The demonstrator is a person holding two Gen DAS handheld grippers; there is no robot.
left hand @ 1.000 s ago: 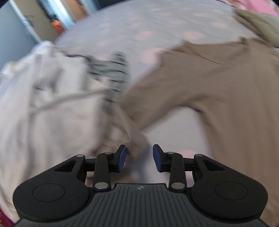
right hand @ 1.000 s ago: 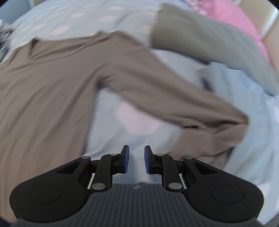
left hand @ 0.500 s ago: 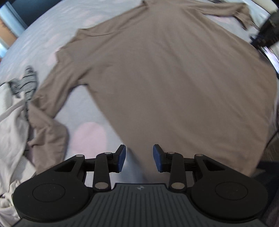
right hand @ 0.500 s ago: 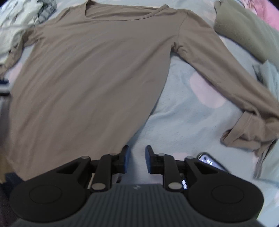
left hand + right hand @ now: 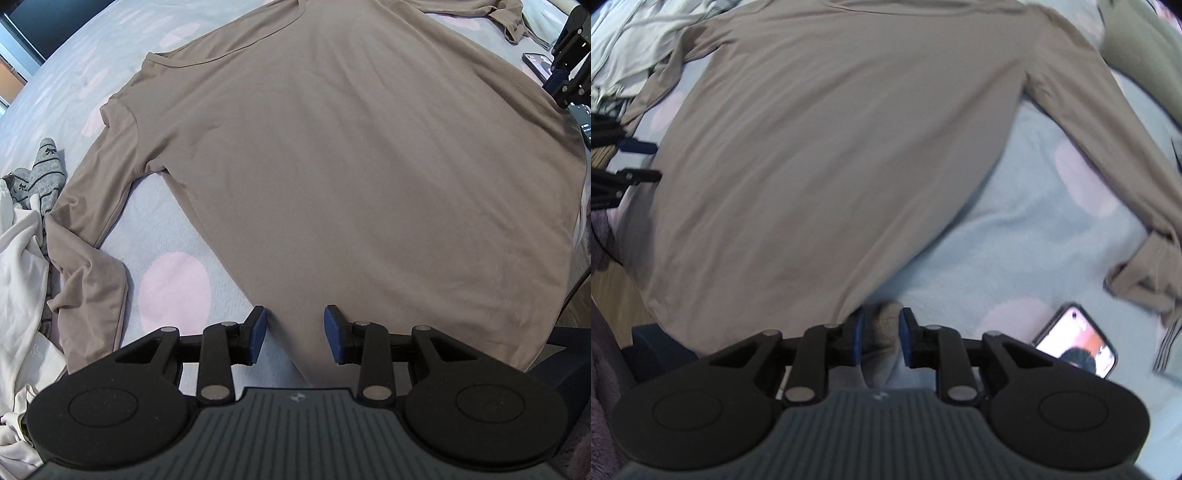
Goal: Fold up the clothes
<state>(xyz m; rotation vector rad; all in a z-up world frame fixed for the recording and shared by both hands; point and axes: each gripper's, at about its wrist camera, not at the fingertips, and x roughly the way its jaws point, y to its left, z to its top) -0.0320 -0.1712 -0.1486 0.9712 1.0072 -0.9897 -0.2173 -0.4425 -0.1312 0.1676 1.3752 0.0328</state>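
A brown long-sleeved shirt (image 5: pixel 332 166) lies spread flat, front up, on the bed (image 5: pixel 173 236), both sleeves out to the sides. My left gripper (image 5: pixel 295 332) hangs open over the shirt's lower left hem corner, the side edge running between its fingers. My right gripper (image 5: pixel 882 334) is open at the lower right hem corner of the shirt (image 5: pixel 831 166), and a bit of that corner lies between its blue pads without being pinched. Each gripper shows at the edge of the other's view: the right gripper (image 5: pixel 565 77) and the left gripper (image 5: pixel 635 160).
A phone (image 5: pixel 1075 341) with its screen lit lies on the sheet right of my right gripper. White clothes (image 5: pixel 22 258) and a grey striped garment (image 5: pixel 46 173) are piled by the left sleeve. An olive garment (image 5: pixel 1137 48) lies at the far right. The bed's near edge is just below the hem.
Both views have swung from the sleeve ends to the shirt's bottom hem. The right gripper has come down closer onto the hem corner. Both jaws stand about as wide as before.
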